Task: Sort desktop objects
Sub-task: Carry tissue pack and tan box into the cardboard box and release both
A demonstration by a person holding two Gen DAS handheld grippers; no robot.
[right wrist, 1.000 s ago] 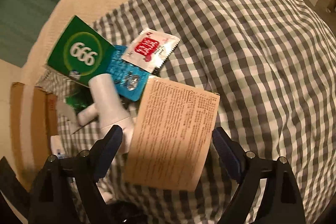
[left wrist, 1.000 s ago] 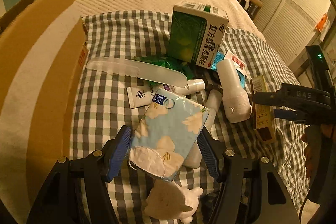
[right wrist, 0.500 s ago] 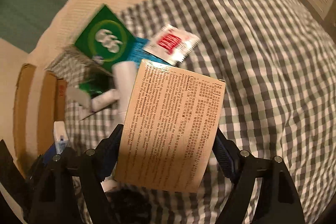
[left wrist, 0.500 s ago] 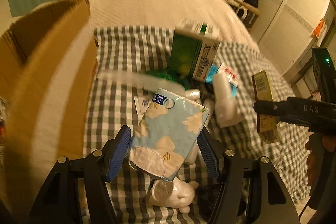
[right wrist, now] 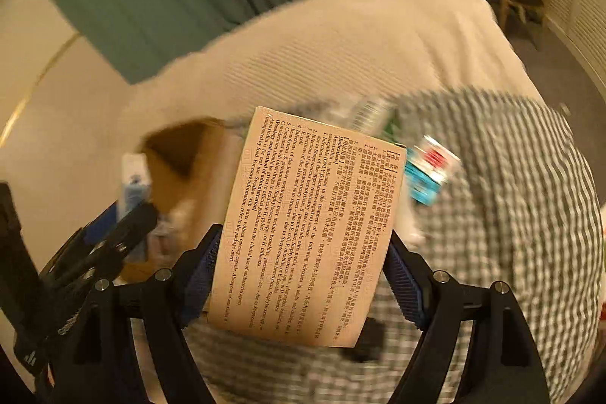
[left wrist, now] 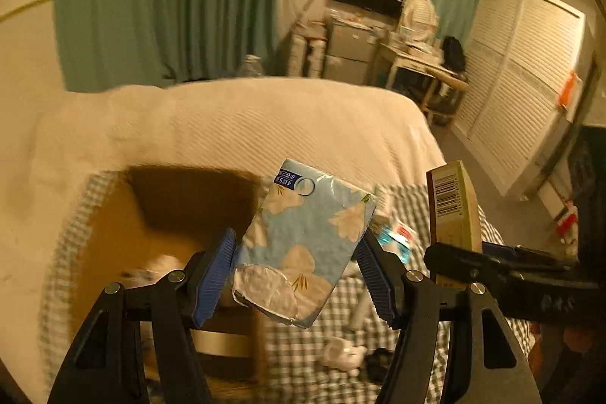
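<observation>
My left gripper (left wrist: pixel 299 271) is shut on a blue flowered tissue pack (left wrist: pixel 303 241) and holds it in the air, right of the open cardboard box (left wrist: pixel 125 226). My right gripper (right wrist: pixel 303 275) is shut on a tan medicine box (right wrist: pixel 310 226) with printed text, held above the checked cloth (right wrist: pixel 511 214). The tan box (left wrist: pixel 452 211) and the right gripper also show at the right of the left wrist view. The left gripper with its tissue pack (right wrist: pixel 132 192) shows at the left of the right wrist view.
Blue and red sachets (right wrist: pixel 430 173) and a green box (right wrist: pixel 375 118) lie on the cloth, blurred. A small white toy (left wrist: pixel 342 354) lies below the tissue pack. The cloth covers a cream bedspread (left wrist: pixel 246 124). Curtains, a desk and slatted doors stand beyond.
Both grippers have lifted their objects well above the cloth and tilted upward, so the room now shows. The left gripper has swung toward the cardboard box.
</observation>
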